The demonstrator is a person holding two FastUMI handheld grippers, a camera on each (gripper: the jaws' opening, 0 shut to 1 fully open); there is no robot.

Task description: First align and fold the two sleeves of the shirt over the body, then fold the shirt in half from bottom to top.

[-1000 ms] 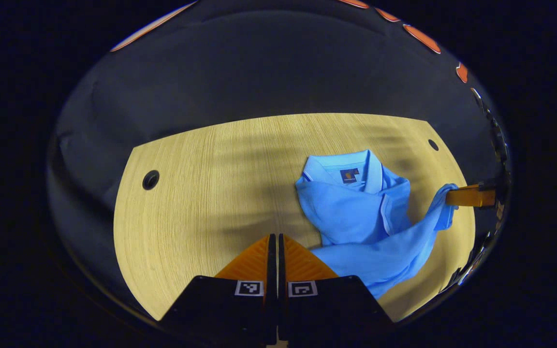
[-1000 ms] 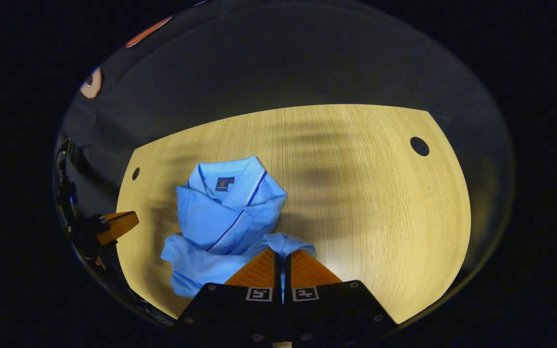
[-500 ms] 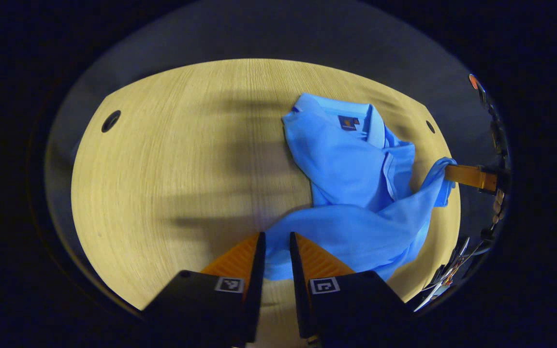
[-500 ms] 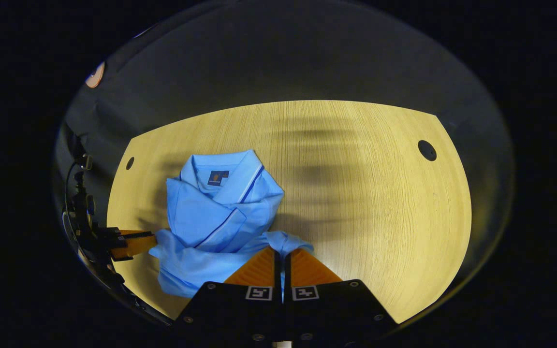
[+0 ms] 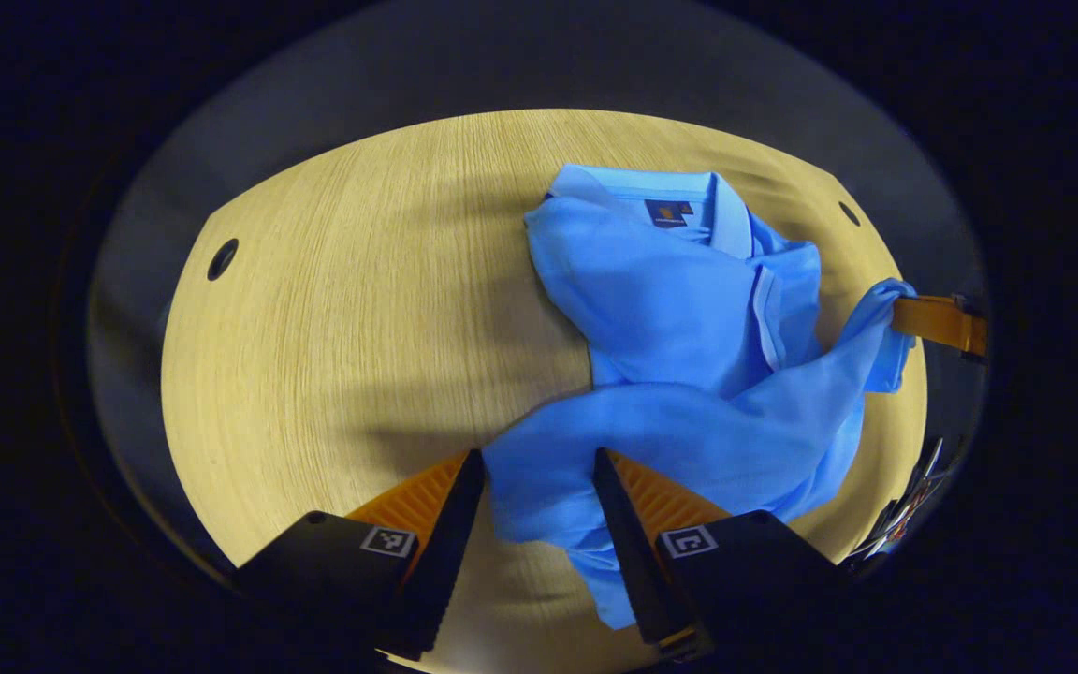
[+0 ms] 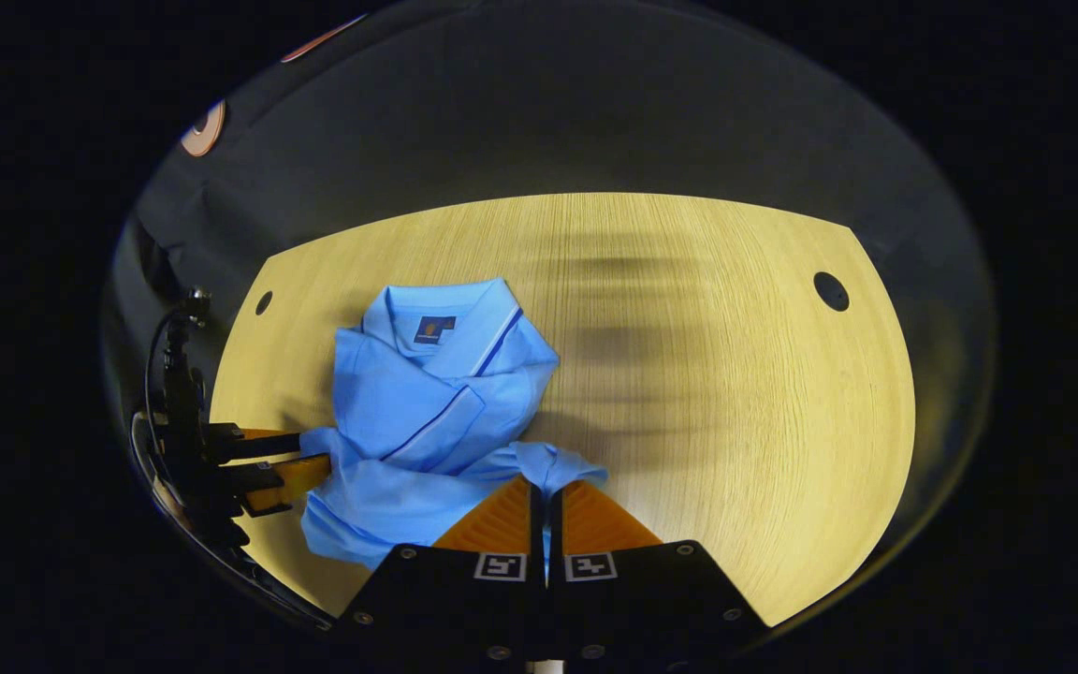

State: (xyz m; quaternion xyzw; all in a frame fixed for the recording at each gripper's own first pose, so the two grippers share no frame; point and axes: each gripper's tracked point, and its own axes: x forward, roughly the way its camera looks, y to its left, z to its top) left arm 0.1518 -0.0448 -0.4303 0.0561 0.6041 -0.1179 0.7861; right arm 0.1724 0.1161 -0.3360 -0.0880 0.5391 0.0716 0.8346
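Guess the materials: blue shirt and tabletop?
Shirt: looks like soft matte knit cotton or a blend; it drapes and bunches in limp folds, with a stiffer collar. Exact fibre can't be told.
Tabletop: pale wood or wood-look laminate with fine straight grain lines and a low-sheen finish; veneer versus laminate is unclear.

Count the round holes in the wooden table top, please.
2. One hole lies near the far right corner of the table; the other hole lies near the far left corner, beyond the shirt. The shirt may hide more.
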